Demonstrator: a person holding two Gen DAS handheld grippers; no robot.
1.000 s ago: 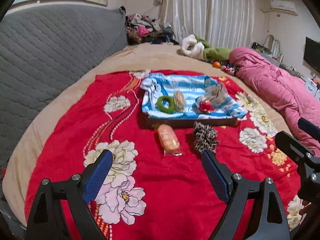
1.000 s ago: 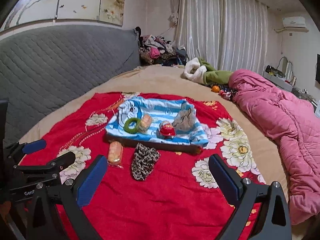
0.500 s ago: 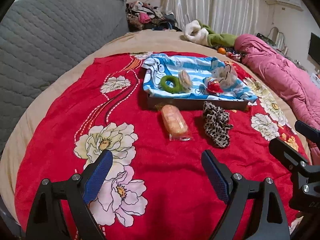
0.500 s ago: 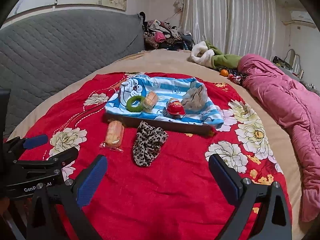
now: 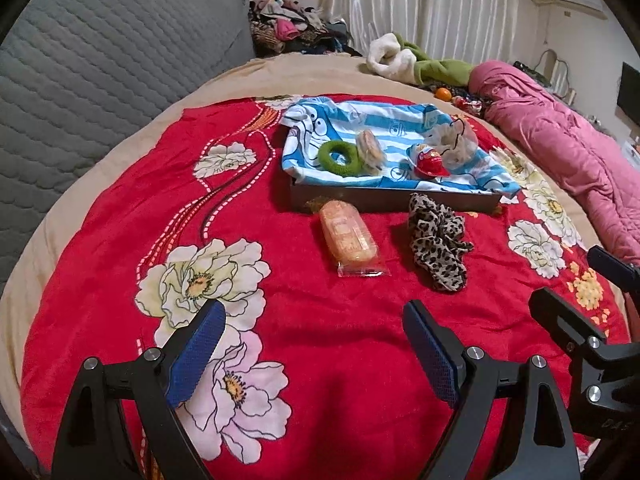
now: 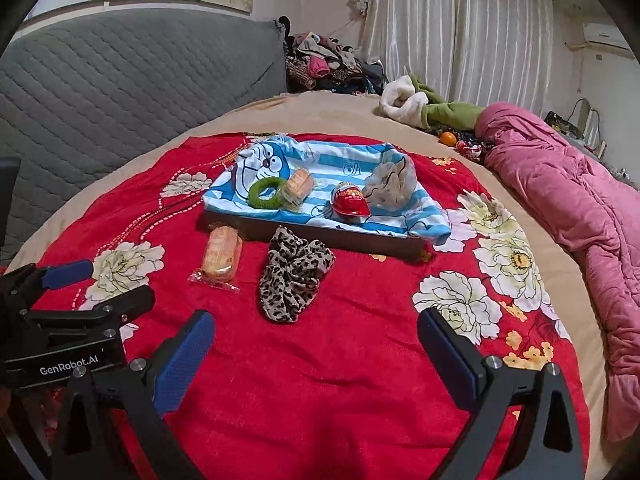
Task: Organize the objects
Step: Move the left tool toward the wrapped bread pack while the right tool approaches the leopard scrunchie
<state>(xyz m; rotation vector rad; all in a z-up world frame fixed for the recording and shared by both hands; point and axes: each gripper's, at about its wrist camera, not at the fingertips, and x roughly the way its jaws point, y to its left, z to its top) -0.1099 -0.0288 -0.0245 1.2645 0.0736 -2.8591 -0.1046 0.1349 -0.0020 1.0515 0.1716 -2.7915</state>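
A shallow dark tray [image 5: 394,199] [image 6: 320,235] lined with a blue-striped cartoon cloth sits on a red flowered blanket [image 5: 312,320]. In it lie a green ring [image 5: 340,155] [image 6: 265,193], a wrapped bun [image 5: 369,145] [image 6: 298,185], a red toy [image 5: 430,159] [image 6: 352,201] and a pale crumpled bag [image 5: 456,139] [image 6: 394,184]. In front of the tray lie a wrapped orange cake [image 5: 348,236] [image 6: 221,255] and a leopard scrunchie [image 5: 438,246] [image 6: 294,276]. My left gripper [image 5: 314,354] and right gripper [image 6: 316,354] are open, empty, hovering short of these two.
A grey quilted headboard [image 5: 100,64] rises at the left. A pink duvet [image 6: 568,200] lies along the right side. A green-and-white garment [image 6: 424,106] and a small orange [image 6: 447,137] lie beyond the tray. Clothes are piled in the far corner by the curtains.
Both grippers have sunk toward the blanket and tilted down, so the cake, scrunchie and tray look closer. Their jaws stay equally wide.
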